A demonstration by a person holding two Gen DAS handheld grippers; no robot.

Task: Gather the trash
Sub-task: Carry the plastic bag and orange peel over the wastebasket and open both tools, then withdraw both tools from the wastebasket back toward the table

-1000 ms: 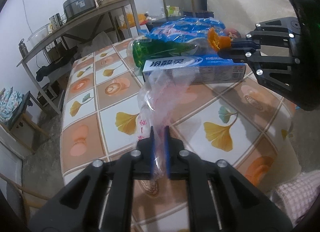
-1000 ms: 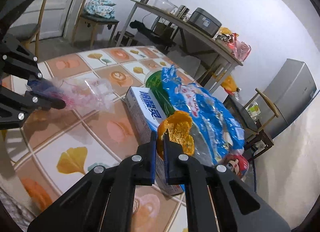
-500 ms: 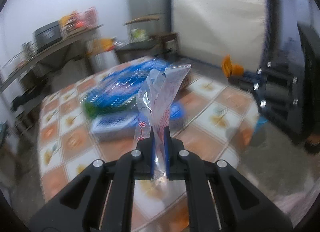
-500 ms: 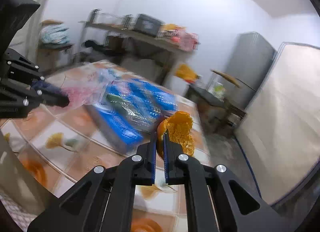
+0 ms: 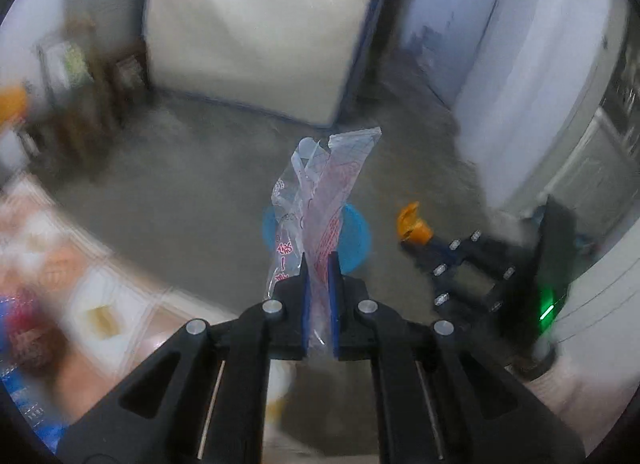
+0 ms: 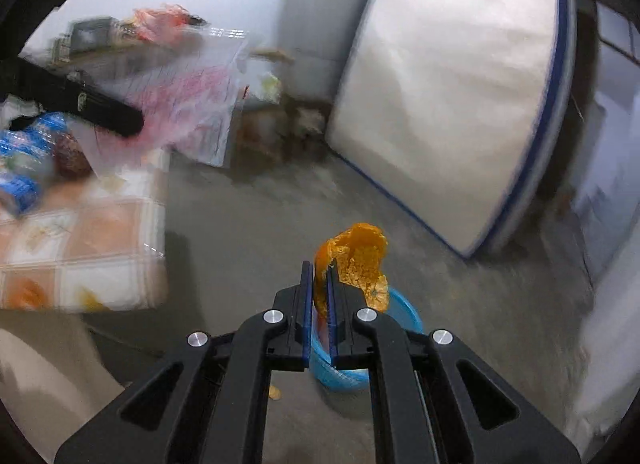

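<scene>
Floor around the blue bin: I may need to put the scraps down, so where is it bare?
Bare concrete floor lies between the tiled table, the leaning mattress and the blue bin. The table's far end is crowded with packets.

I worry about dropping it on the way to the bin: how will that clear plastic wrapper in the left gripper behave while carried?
The wrapper is probably floppy and very light: it stands crumpled and twisted above the left gripper, which is shut on its lower end. Thin film may be slippery, so it could slide out. Once released over the blue bin, it would likely flutter, not drop straight.
</scene>
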